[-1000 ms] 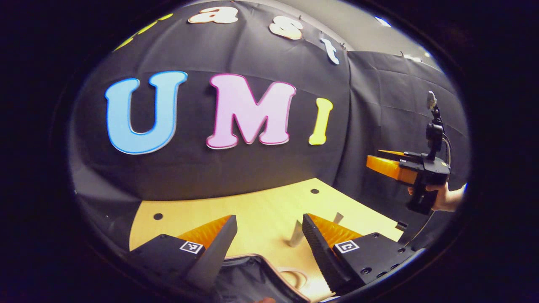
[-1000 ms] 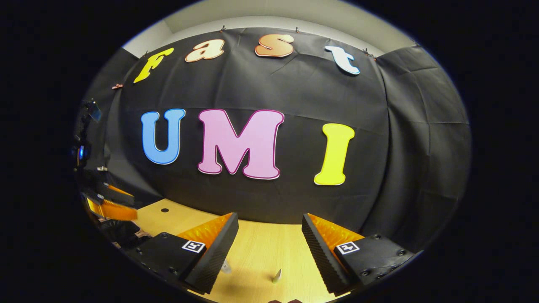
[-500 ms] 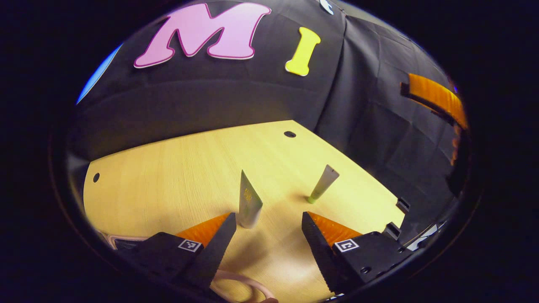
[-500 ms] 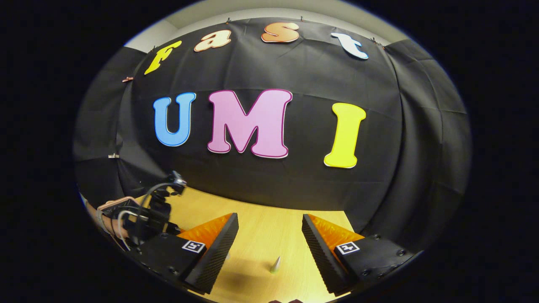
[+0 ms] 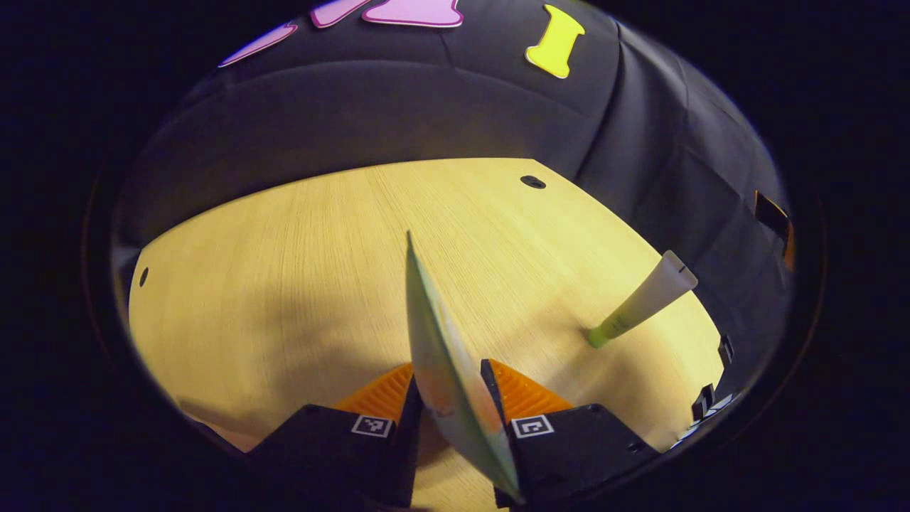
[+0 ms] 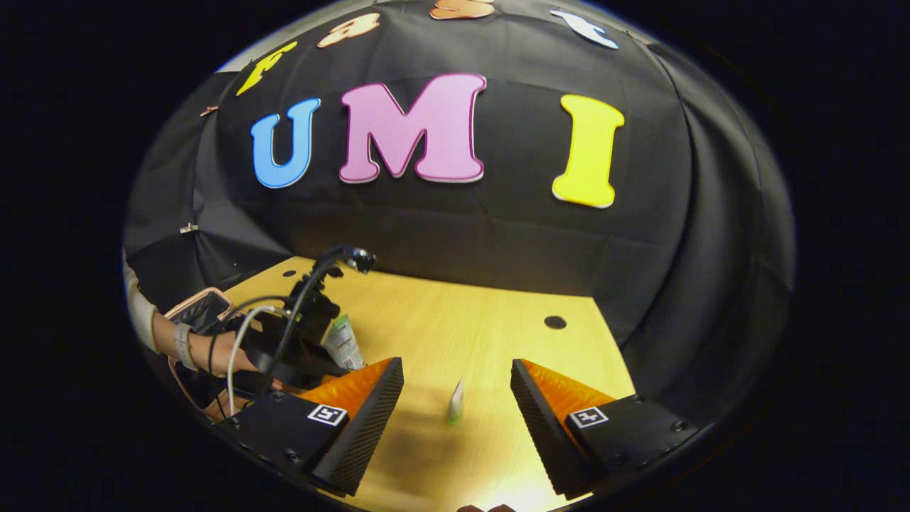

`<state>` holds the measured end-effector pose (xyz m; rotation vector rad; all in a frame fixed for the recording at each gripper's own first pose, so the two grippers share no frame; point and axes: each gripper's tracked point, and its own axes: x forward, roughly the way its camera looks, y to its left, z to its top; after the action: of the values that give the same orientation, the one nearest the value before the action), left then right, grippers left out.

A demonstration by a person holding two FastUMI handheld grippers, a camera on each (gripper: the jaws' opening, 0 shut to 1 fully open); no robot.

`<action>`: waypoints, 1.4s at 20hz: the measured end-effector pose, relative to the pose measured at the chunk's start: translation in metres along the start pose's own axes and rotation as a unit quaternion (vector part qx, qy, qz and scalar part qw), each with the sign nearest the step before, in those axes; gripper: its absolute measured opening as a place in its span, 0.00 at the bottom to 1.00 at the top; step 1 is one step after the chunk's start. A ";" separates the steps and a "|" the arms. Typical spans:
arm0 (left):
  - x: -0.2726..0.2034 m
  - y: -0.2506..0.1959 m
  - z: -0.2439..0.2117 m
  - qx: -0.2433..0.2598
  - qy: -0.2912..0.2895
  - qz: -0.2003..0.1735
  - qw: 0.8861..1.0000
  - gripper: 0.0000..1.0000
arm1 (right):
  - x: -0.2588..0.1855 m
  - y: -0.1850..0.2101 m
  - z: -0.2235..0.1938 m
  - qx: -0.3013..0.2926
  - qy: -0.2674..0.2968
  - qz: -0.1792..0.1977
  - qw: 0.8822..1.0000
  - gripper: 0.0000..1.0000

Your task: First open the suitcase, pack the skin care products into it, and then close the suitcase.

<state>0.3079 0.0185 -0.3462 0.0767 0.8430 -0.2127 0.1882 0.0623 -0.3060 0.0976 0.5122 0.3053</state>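
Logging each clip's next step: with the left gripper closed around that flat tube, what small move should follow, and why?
Probably lift the tube straight up off the table and carry it toward the suitcase. The left gripper has both fingers pressed on it, so the grasp looks made. The smaller green-capped tube stands apart, and the right gripper hangs open over it.

Left gripper view sits low and close over the table [image 5: 284,284], tilted down, with a tube [image 5: 441,355] right up against the lens. Right gripper view hangs further back, facing the table's [image 6: 455,327] far edge. Both catch the small tube [image 5: 640,302] [image 6: 456,402] on the table.
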 end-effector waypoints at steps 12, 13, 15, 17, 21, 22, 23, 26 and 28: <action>-0.162 0.006 -0.001 -0.051 -0.031 0.022 0.998 0.46 | 0.129 -0.018 -0.125 0.084 0.154 0.005 0.985 0.73; -0.179 0.014 -0.014 -0.060 -0.022 0.033 0.997 0.43 | 0.136 -0.033 -0.117 0.077 0.155 -0.019 0.985 0.48; -0.215 0.037 -0.047 -0.070 0.000 0.057 0.996 0.43 | 0.125 -0.024 -0.114 0.101 0.159 0.006 0.982 0.24; -0.243 0.066 -0.082 -0.083 0.029 0.080 0.993 0.43 | 0.104 -0.015 -0.104 0.102 0.155 0.015 0.983 0.32; -0.273 0.124 -0.159 -0.116 0.138 0.113 0.977 0.43 | 0.056 0.020 -0.066 0.088 0.117 0.050 0.988 0.27; -0.274 0.137 -0.178 -0.125 0.168 0.117 0.971 0.43 | 0.045 0.030 -0.057 0.083 0.109 0.060 0.989 0.27; -0.274 0.147 -0.197 -0.137 0.201 0.117 0.963 0.44 | 0.034 0.044 -0.049 0.080 0.103 0.070 0.989 0.27; -0.269 0.165 -0.244 -0.176 0.284 0.117 0.935 0.43 | 0.006 0.075 -0.028 0.063 0.087 0.094 0.990 0.27; -0.257 0.170 -0.264 -0.197 0.314 0.113 0.922 0.43 | -0.010 0.097 -0.018 0.050 0.079 0.111 0.989 0.27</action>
<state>-0.0149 0.2647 -0.3320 -0.1449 1.4935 0.2186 0.1451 0.1520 -0.3002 0.2306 0.6763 0.5071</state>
